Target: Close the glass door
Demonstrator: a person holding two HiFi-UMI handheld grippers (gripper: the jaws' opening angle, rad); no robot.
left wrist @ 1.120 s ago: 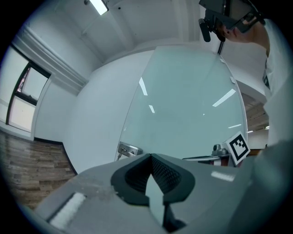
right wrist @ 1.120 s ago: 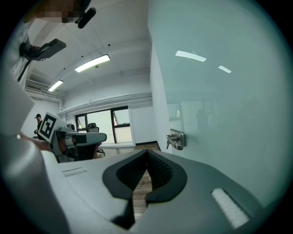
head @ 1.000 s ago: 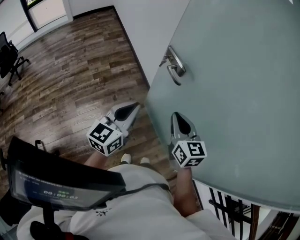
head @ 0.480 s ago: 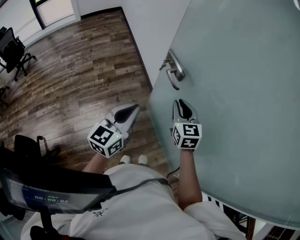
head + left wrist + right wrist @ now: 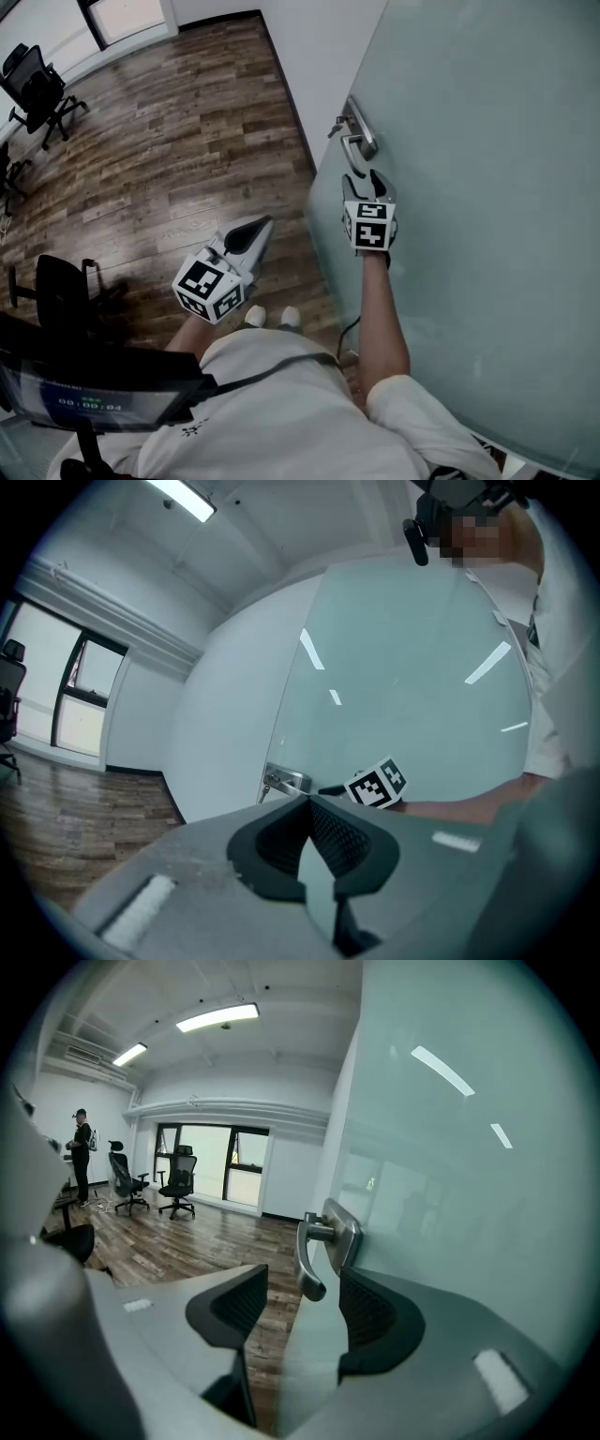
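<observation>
The frosted glass door (image 5: 469,187) fills the right of the head view, with a metal lever handle (image 5: 356,139) near its free edge. My right gripper (image 5: 364,180) is just below the handle, tips pointing at it. In the right gripper view its jaws are opening, and the lever's curved end (image 5: 312,1279) hangs at the gap between the pads (image 5: 367,1312) without touching them. The door's edge (image 5: 298,1363) also shows in that gap. My left gripper (image 5: 258,228) hovers over the floor to the left of the door, shut and empty (image 5: 307,803). The door (image 5: 403,686) and handle (image 5: 286,782) lie ahead of it.
A white wall (image 5: 300,56) meets the door's edge. Wood floor (image 5: 169,141) stretches left, with office chairs (image 5: 37,89) at the far left and a dark chair (image 5: 66,286) nearer. A screen (image 5: 84,394) sits bottom left. A person (image 5: 81,1157) stands far off.
My right gripper has travelled up along the door to just below the handle, and its jaws have gone from shut to wide apart. The left gripper has barely moved.
</observation>
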